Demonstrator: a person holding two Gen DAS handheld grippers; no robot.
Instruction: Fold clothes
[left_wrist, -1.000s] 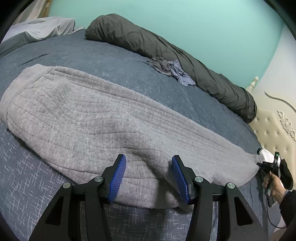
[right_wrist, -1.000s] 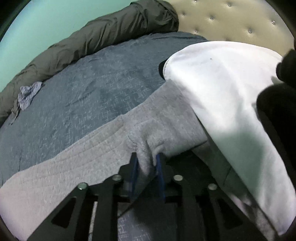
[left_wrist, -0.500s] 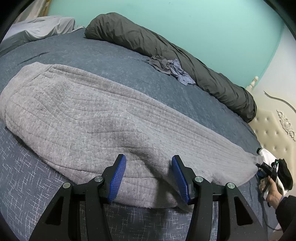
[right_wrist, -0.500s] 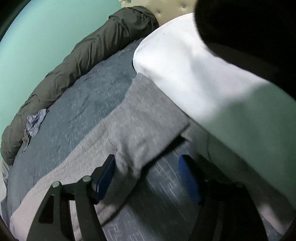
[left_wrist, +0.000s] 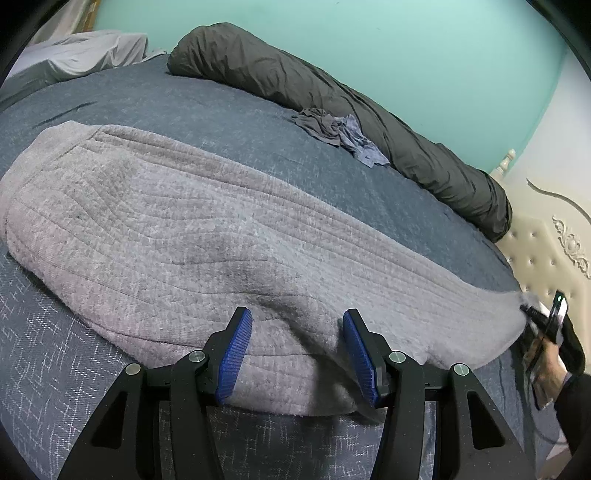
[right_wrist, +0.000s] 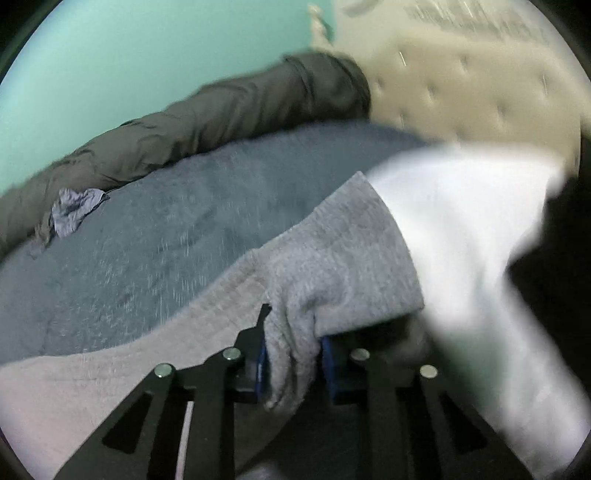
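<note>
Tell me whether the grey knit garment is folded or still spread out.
Spread out: the grey knit garment lies lengthwise across the bed, one end pinched in the right gripper.

You see a grey ribbed knit garment (left_wrist: 207, 236) spread long and flat across the blue bed (left_wrist: 229, 107). One far corner bunches upward (right_wrist: 295, 332), lifted off the bedding beside a white garment (right_wrist: 461, 229).

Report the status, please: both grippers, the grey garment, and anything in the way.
Left gripper open over grey garment's near edge. Right gripper just closed, pinching garment's corner. White cloth lies against that corner.
</note>
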